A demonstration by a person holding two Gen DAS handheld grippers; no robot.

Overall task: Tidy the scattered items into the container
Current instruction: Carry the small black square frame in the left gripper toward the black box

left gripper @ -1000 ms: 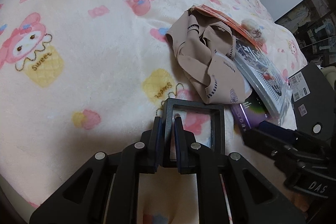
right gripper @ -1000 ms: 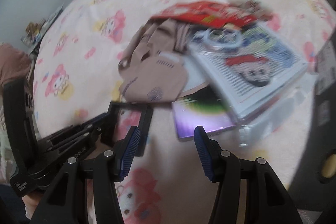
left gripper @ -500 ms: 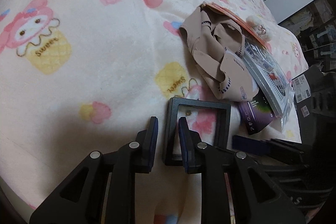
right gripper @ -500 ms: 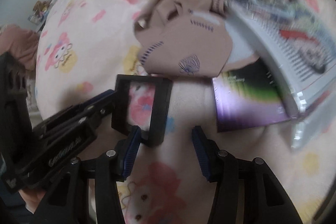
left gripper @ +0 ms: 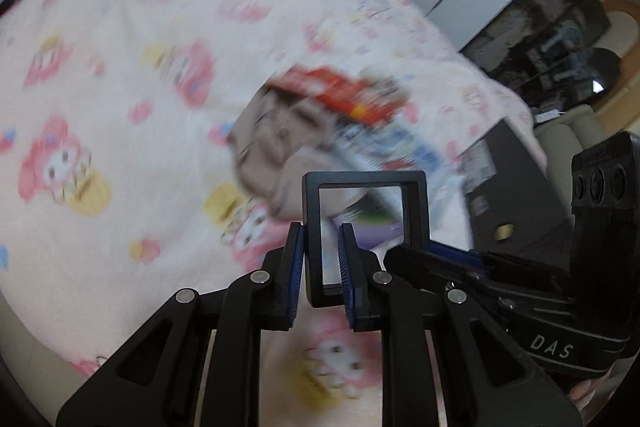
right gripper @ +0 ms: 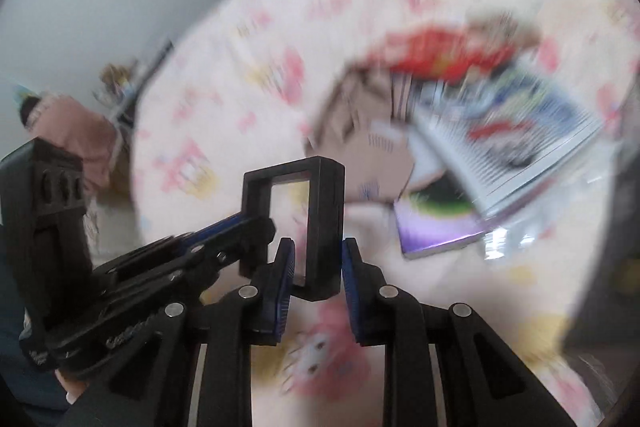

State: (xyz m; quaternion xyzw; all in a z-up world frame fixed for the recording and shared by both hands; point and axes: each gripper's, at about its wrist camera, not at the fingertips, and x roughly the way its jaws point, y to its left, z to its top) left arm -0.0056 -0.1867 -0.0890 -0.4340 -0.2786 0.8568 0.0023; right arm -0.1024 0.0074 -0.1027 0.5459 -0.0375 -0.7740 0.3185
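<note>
Both of your grippers are clamped on the same black square frame [left gripper: 366, 223], which is up off the blanket [left gripper: 120, 75] with its clear window showing the clutter behind it. Your left gripper [left gripper: 322, 263] grips the frame's left side bar, blue pads pressed to either face of it, its jaws having eased in a touch. Your right gripper [right gripper: 318, 263] has just been closing and now pinches the frame's right side bar near the lower corner; in the left wrist view its fingers come in from the right, level with the frame's lower edge. The frame's top edge and both upper corners stand free of the grippers. Just past the frame lies a purple and green booklet [right gripper: 436, 223], flat on the blanket, its near edge clear of the frame. Behind that, the beige cloth pouch [right gripper: 368, 135] sits bunched, with a clear-wrapped printed packet [right gripper: 512, 135] overlapping its right side and a red packet [right gripper: 444, 55] at the far edge of the pile. The black container [left gripper: 516, 187] stands at the right, beside the pile, at the blanket's right edge. To the left of the pile the blanket is open, bare fabric running out to its rounded far edge. Everything beyond the frame is blurred.
</note>
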